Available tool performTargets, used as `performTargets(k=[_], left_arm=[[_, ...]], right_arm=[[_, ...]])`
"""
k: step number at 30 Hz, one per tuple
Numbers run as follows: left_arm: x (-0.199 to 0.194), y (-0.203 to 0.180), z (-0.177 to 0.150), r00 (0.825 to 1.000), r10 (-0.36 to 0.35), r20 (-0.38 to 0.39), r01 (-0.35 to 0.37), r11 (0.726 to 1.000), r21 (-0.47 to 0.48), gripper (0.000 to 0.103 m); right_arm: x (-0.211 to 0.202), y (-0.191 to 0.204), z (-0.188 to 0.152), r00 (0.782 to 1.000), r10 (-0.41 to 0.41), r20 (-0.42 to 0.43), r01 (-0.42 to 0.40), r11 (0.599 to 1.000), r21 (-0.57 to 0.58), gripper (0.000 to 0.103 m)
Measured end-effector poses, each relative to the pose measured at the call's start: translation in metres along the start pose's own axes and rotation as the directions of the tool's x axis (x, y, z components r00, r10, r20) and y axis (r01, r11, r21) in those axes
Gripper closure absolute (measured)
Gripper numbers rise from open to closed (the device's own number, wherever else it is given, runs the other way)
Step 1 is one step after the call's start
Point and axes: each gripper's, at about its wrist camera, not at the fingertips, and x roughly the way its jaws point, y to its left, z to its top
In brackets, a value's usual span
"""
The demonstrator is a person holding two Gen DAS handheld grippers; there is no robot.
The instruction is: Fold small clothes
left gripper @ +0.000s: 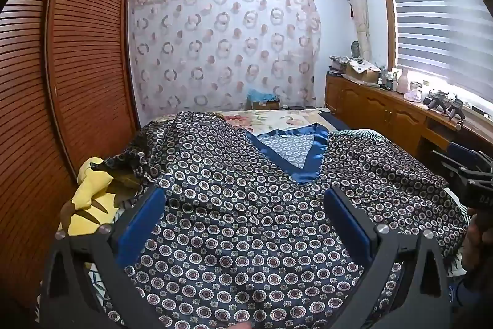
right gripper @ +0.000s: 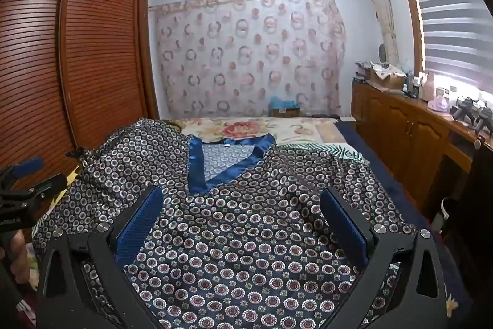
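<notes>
A dark patterned satin top (left gripper: 246,205) lies spread face-up on the bed (right gripper: 246,128), its blue V-neck collar (left gripper: 295,150) at the far end, so its long axis runs straight away from both tools. The left gripper (left gripper: 246,224) and right gripper (right gripper: 243,221) hover side by side above the near hem, both spread wide, holding nothing; neither is clearly nearer the collar.

The patterned shirt (left gripper: 246,224) is looking like glossy satin cloth; the wardrobe (left gripper: 80,51) is showing slatted, polished wood; the fingers (right gripper: 138,224) are wearing ribbed blue pads.
</notes>
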Motion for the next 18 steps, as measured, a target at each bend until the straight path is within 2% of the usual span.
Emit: performTargets(k=[18], left_arm=[[-0.0023,0.0052,0.0016,1.000,0.009,-0.004,-0.009,1.000,-0.023,0.000]], right_arm=[[0.0003,0.0003,-0.0002,1.000,-0.002,-0.004,0.002,1.000,0.001,0.000]])
